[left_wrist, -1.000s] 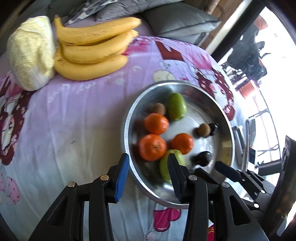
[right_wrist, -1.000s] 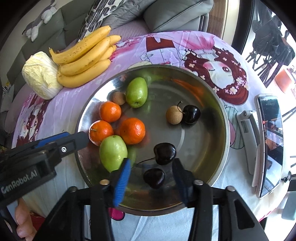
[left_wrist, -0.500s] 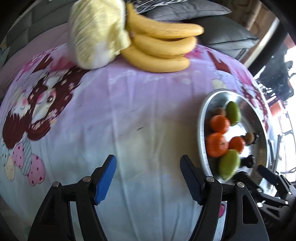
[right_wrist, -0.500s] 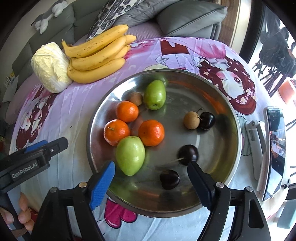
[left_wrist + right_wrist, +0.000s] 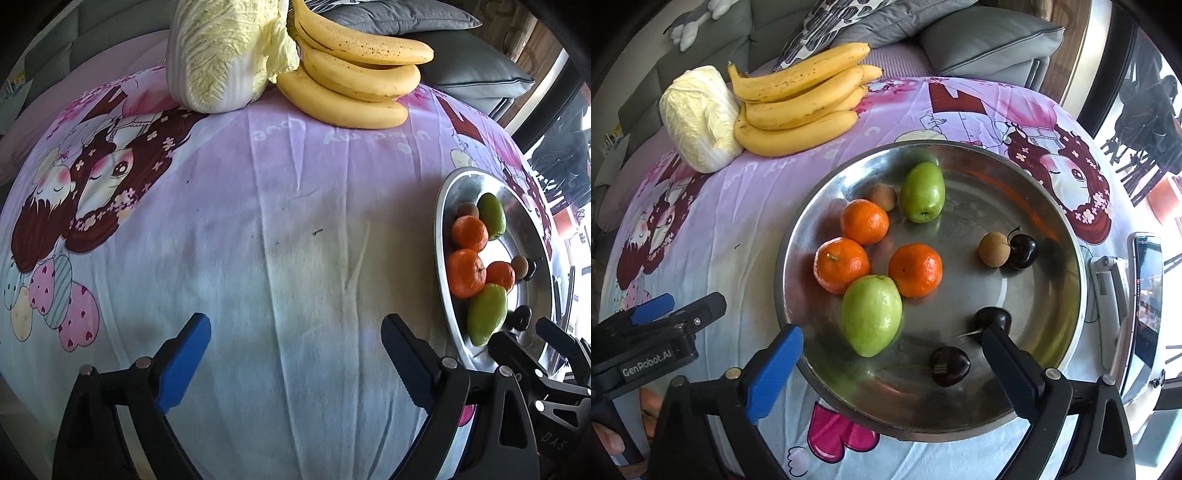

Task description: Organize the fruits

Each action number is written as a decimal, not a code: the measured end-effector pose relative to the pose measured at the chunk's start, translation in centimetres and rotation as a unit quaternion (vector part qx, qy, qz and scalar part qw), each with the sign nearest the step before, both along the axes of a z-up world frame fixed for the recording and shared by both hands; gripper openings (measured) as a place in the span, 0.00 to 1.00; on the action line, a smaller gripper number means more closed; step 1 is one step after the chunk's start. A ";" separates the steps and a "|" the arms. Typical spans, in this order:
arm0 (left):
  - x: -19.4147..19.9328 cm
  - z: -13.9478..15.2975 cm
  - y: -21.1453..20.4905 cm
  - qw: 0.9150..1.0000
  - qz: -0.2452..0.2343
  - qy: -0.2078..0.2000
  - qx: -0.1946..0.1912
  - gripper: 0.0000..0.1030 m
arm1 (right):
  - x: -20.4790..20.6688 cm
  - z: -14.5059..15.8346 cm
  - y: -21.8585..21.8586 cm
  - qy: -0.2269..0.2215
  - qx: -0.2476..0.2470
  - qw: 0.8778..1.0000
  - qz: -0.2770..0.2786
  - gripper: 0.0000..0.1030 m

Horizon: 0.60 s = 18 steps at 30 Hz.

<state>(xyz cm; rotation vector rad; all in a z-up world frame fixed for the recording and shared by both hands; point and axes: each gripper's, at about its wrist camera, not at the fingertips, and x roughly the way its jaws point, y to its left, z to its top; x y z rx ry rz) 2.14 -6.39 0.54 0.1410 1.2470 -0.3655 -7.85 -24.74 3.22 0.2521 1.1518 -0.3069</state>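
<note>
A steel bowl (image 5: 1052, 206) holds three tangerines (image 5: 915, 269), two green fruits (image 5: 871, 314), two brown longans (image 5: 994, 249) and three dark cherries (image 5: 949, 365). My right gripper (image 5: 892, 334) hovers over the bowl's near rim with its jaws opening; the near green fruit and a cherry lie between the fingers, untouched. My left gripper (image 5: 291, 325) is over bare cloth left of the bowl (image 5: 443, 206), its jaws opening with nothing between them. Bananas (image 5: 354, 74) and a cabbage (image 5: 221, 55) lie at the table's far side.
A phone on a stand (image 5: 1145, 295) sits right of the bowl near the table edge. Grey sofa cushions (image 5: 990, 40) are behind the table. The left gripper's body (image 5: 657, 332) and a person's fingers (image 5: 609, 439) show at the lower left of the right wrist view.
Both grippers' jaws have spread wide. The left gripper has swung left, off the bowl and over bare cloth. The right gripper has drawn back a little from the cherries.
</note>
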 end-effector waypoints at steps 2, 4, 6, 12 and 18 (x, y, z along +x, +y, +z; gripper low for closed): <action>-0.3 0.0 0.2 1.000 0.000 -0.001 0.000 0.91 | -0.2 0.0 0.2 -0.002 -0.003 1.000 0.004 0.98; -0.8 0.3 0.6 1.000 0.003 -0.008 0.001 0.91 | -0.4 0.1 0.5 -0.005 -0.006 1.000 0.008 1.00; -1.2 0.6 0.9 1.000 0.006 -0.017 0.001 0.91 | -0.7 0.2 0.8 -0.007 -0.011 1.000 0.011 1.00; -2.5 1.3 1.8 0.999 0.014 -0.040 0.019 0.91 | -1.6 0.4 1.6 -0.014 -0.019 0.999 0.021 1.00; -3.6 1.3 2.0 0.998 0.016 -0.049 0.037 0.91 | -2.1 0.5 1.9 -0.021 -0.023 0.999 0.023 1.00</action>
